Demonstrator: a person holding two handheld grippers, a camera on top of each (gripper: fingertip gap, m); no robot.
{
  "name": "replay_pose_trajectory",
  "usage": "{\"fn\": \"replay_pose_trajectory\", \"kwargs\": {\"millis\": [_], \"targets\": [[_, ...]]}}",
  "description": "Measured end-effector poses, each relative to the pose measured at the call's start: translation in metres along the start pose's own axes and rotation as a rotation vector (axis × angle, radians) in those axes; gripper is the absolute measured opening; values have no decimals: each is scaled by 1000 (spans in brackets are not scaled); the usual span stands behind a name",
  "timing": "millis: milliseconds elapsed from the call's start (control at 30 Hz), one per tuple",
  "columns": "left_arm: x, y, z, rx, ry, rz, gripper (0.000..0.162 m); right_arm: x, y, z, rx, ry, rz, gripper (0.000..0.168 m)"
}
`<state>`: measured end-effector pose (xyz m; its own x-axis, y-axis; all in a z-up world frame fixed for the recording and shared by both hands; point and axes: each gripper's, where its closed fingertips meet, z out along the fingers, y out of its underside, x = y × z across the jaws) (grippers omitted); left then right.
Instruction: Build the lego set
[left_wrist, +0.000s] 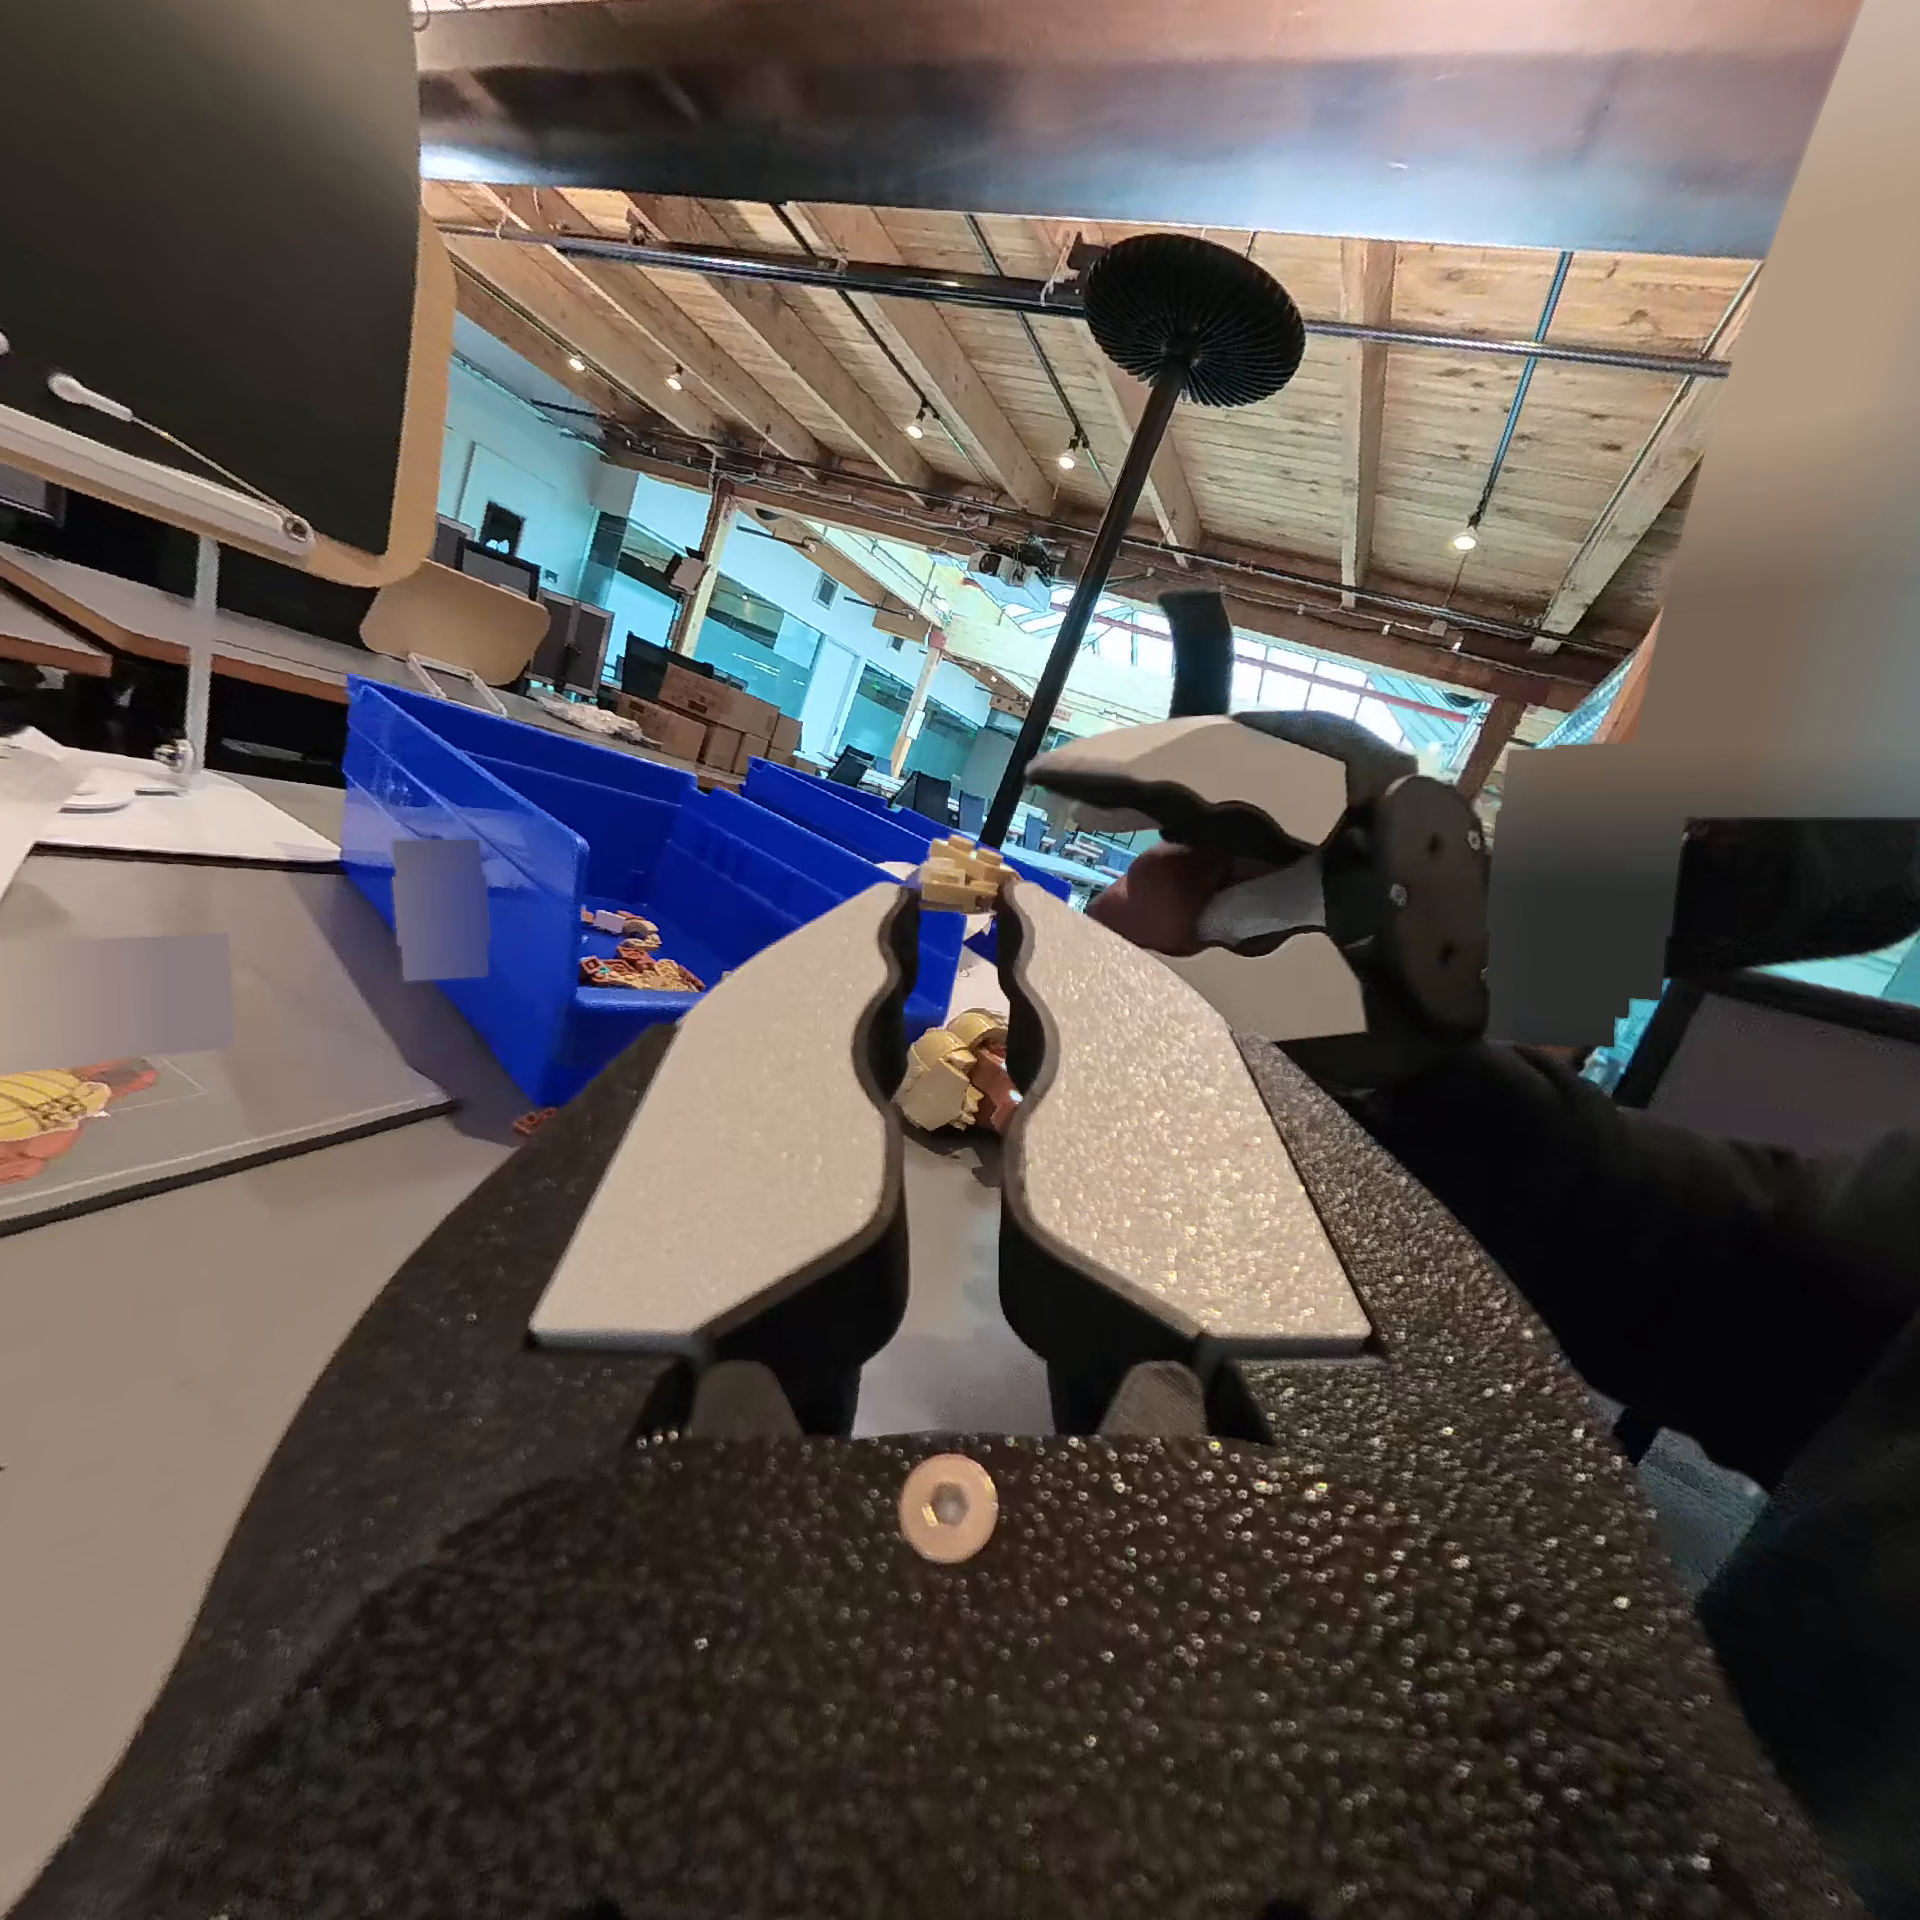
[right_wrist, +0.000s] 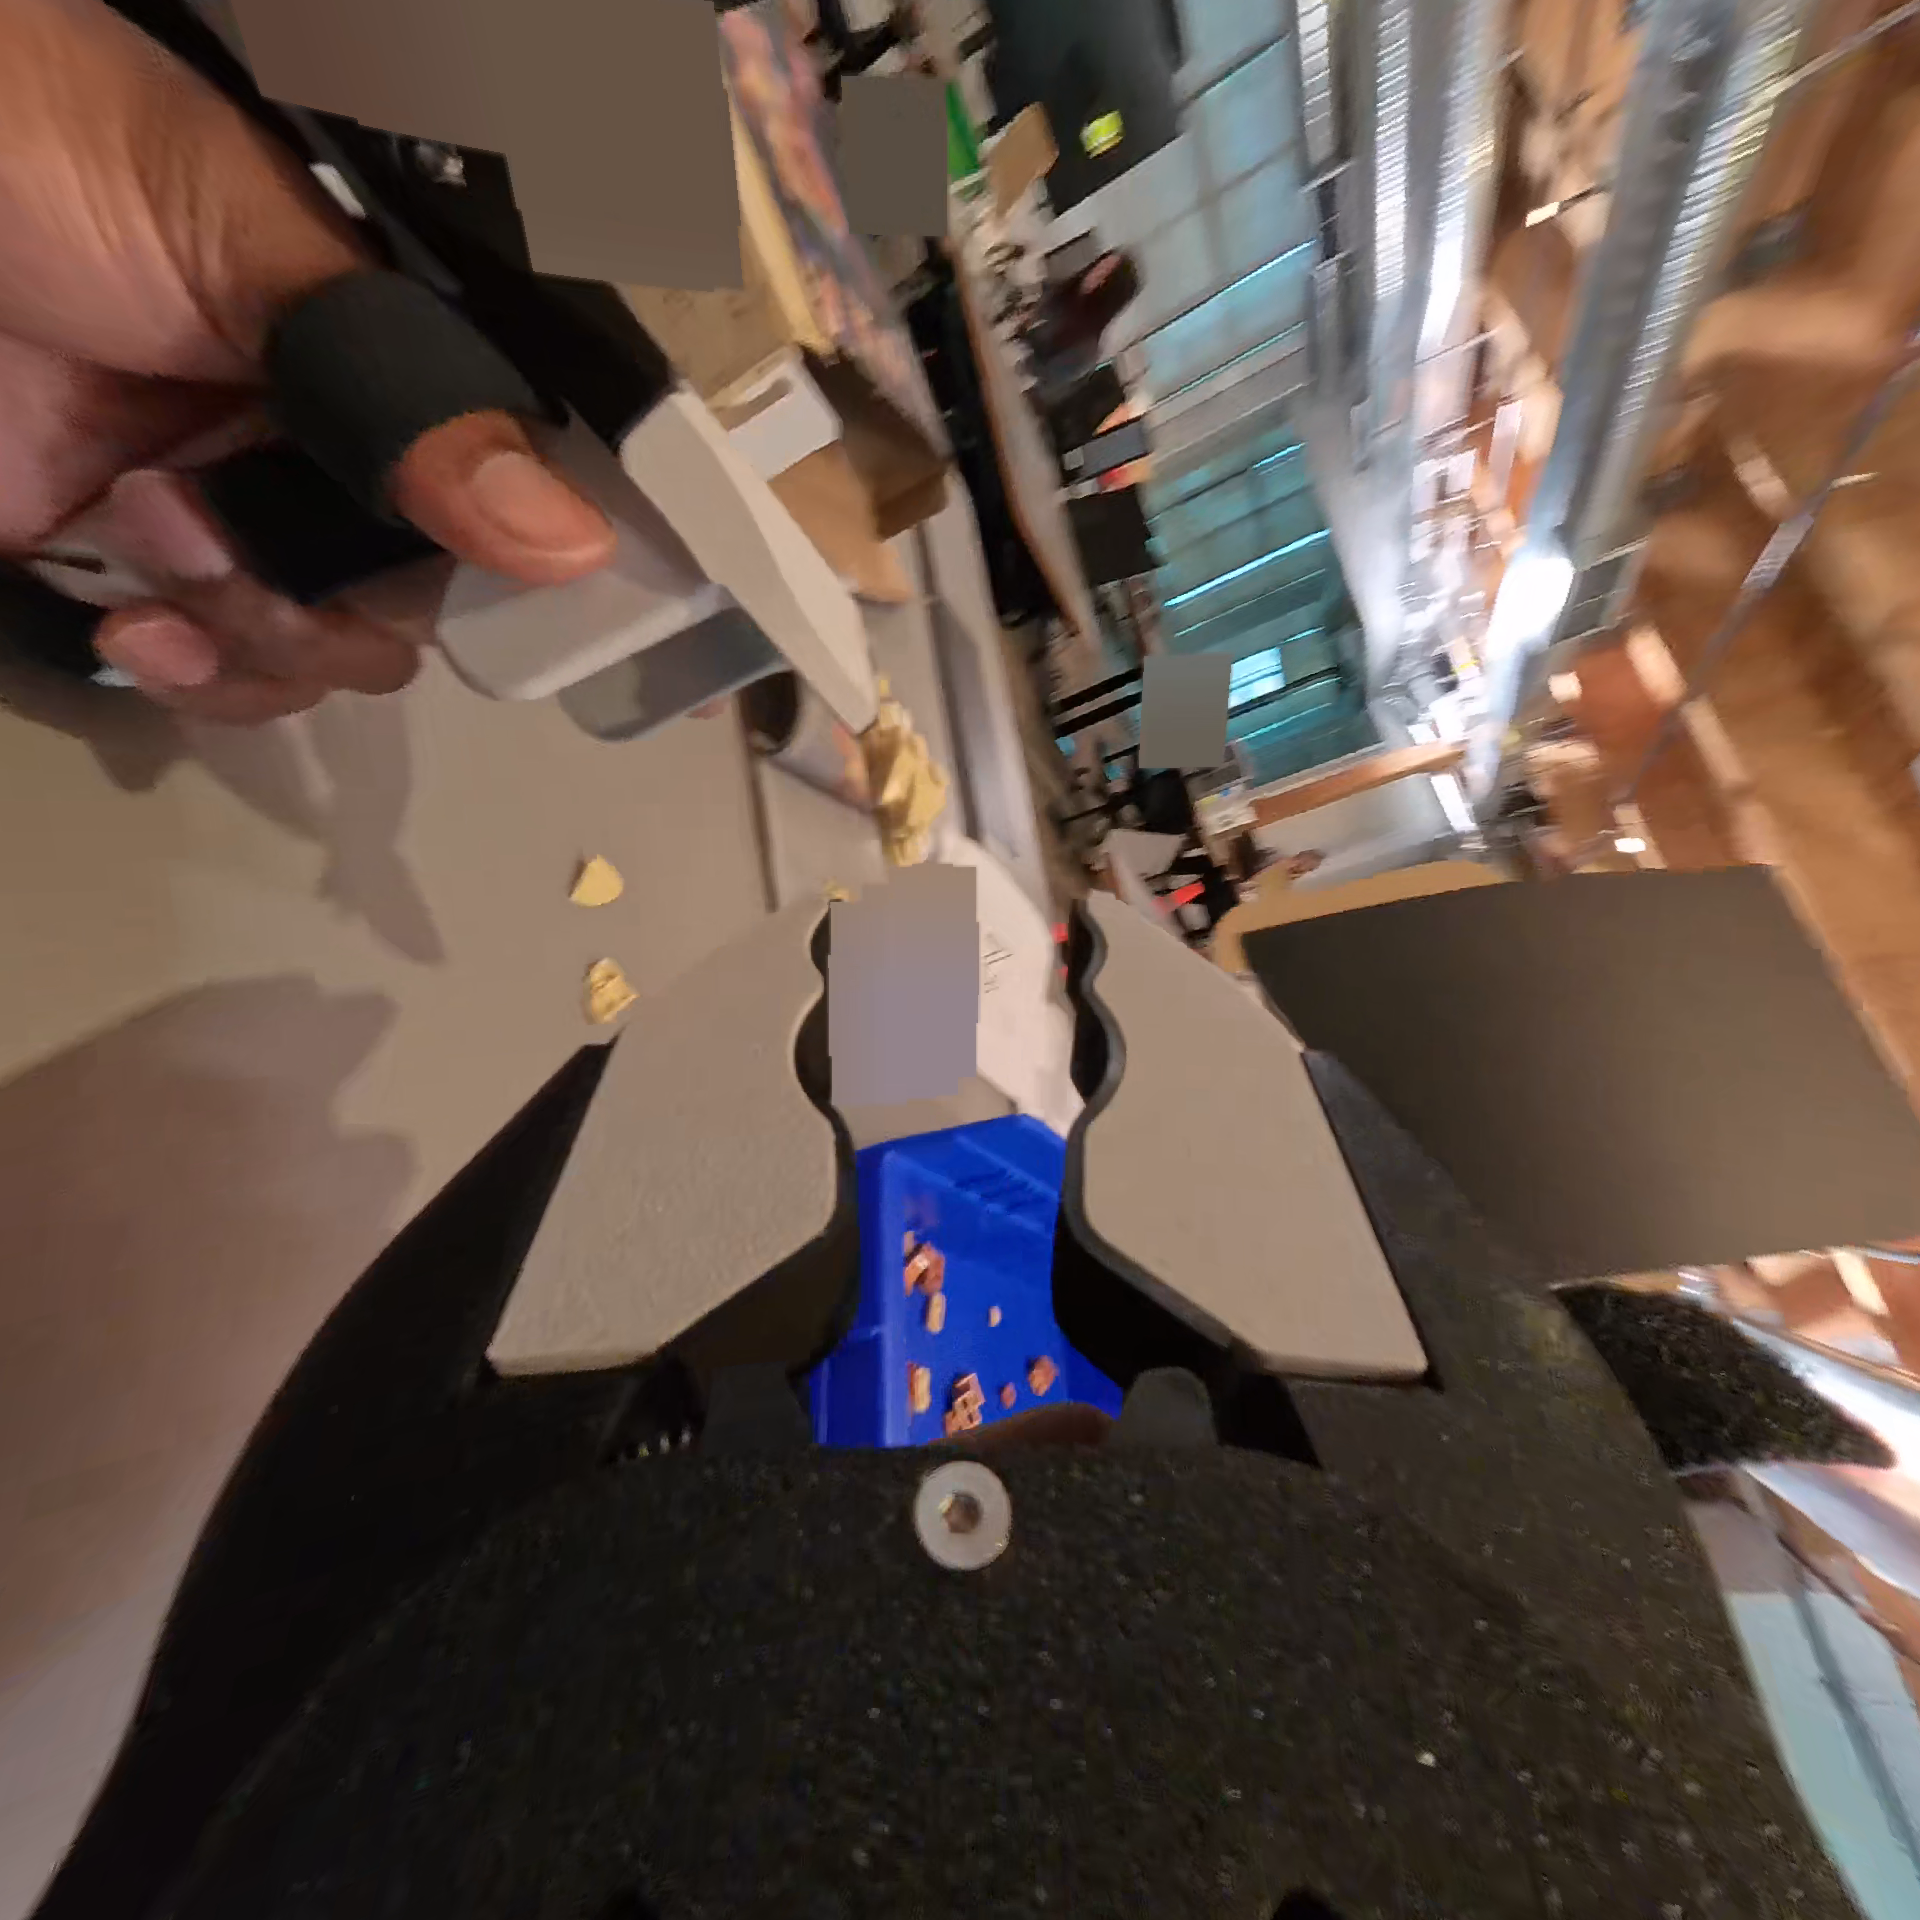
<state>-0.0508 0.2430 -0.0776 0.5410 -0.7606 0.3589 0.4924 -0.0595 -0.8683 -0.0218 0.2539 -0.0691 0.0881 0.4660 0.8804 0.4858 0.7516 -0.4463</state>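
My left gripper (left_wrist: 958, 906) is shut on a small tan lego assembly (left_wrist: 961, 875) and holds it raised above the table. It also shows in the right wrist view (right_wrist: 868, 722), with the tan assembly (right_wrist: 906, 774) at its tips. My right gripper (right_wrist: 956, 935) is open and empty, tilted over the blue bin (right_wrist: 966, 1174). In the left wrist view the right gripper (left_wrist: 1127, 847) hangs just right of the tan assembly, jaws apart. A tan and brown sub-build (left_wrist: 951, 1070) lies on the table under my left fingers.
The blue bin (left_wrist: 499, 831) holds several loose brown and tan pieces (right_wrist: 961, 1387). An instruction booklet (left_wrist: 208, 1101) lies at the left. Two loose tan pieces (right_wrist: 597, 883) lie on the grey table (right_wrist: 260, 935). A black stand with a disc (left_wrist: 1193, 317) rises behind the bin. One gripper's finger ends stand about 4 cm off the other's.
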Motion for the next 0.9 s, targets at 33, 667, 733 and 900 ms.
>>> {"fn": "replay_pose_trajectory", "kwargs": {"millis": [33,667,733,900], "targets": [[-1,-1,1,-8,1,3,14,6,1,2,16,62,-7,44],[-25,-36,39,-87,181,44,14,85,38,12,22,466,163,21],[-28,-35,43,-89,196,44,14,92,29,15,121,425,282,16],[-39,-32,49,-77,214,28,14,96,31,22,167,320,430,21]]}}
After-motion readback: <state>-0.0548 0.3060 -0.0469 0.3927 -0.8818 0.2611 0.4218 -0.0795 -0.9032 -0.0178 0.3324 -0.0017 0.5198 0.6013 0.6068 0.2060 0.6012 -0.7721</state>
